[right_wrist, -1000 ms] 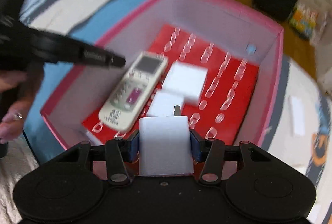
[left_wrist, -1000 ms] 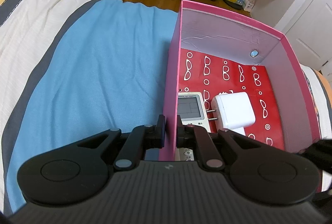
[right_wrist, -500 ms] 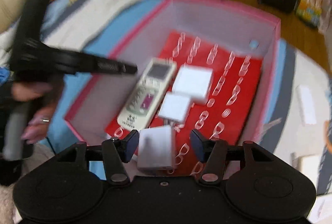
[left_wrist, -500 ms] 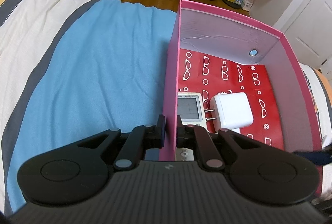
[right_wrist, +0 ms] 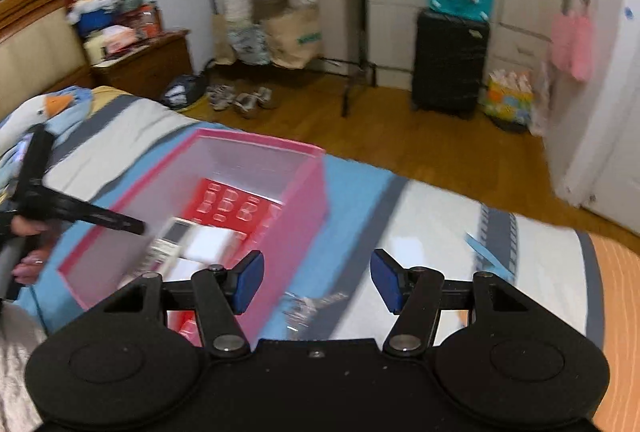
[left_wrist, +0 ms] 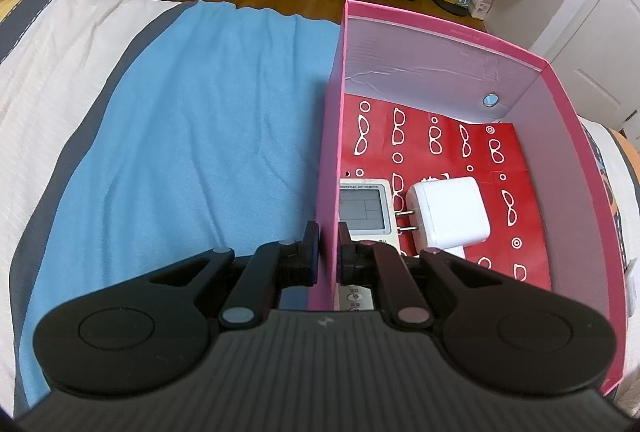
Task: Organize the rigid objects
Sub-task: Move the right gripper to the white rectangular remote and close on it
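We take the pink box (left_wrist: pixel 568 160) as our landmark; it sits on the striped bedspread (left_wrist: pixel 192 136) with its open top up. Our left gripper (left_wrist: pixel 325 252) is clamped on the box's left wall, one pad outside and one inside. Inside, against that wall, lies the remote (left_wrist: pixel 365 210), with the white charger (left_wrist: pixel 452 214) just beside it; the rest of the red floor beyond them is free. Our right gripper (right_wrist: pixel 317 278) hangs to the right of the box, above its rim, jaws opening with nothing between them. Bare bedspread spreads wide to the box's right, where a small blurred clear item (right_wrist: pixel 312 306) lies near its right wall.
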